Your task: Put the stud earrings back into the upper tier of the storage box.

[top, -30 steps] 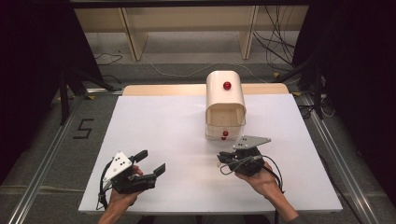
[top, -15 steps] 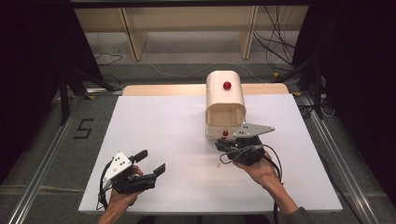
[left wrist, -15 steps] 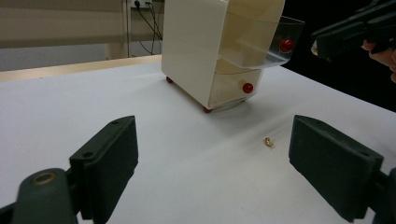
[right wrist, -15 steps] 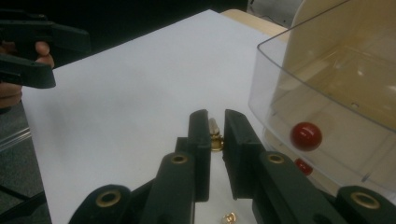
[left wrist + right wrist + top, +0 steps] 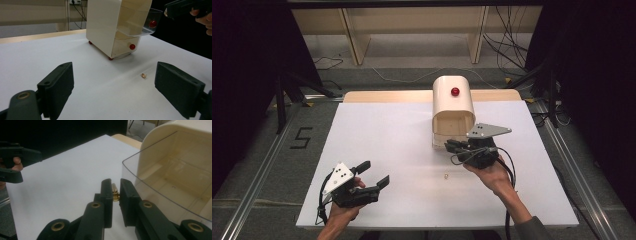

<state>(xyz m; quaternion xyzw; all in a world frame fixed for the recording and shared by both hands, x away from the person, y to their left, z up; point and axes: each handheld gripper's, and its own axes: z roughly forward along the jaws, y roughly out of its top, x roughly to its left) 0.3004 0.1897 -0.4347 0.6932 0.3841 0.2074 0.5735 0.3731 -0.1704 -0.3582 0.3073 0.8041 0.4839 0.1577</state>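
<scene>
A cream bread box [image 5: 453, 107] with a rounded top and red knobs is placed at the far side of the white desk [image 5: 387, 140], its long axis running away from the person. Its clear lid [image 5: 160, 192] is lifted, the opening turned to the near edge. The lid knob is gripped by the closed right tongs [image 5: 455, 146]. The left tongs [image 5: 373, 174] are held open.

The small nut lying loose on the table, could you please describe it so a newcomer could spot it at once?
Start at the cream box at the far side of the white table. Come toward the near edge, past the box's open front; the nut lies alone on the bare white surface. It is a tiny tan speck, unlike the box's red knobs.
</scene>
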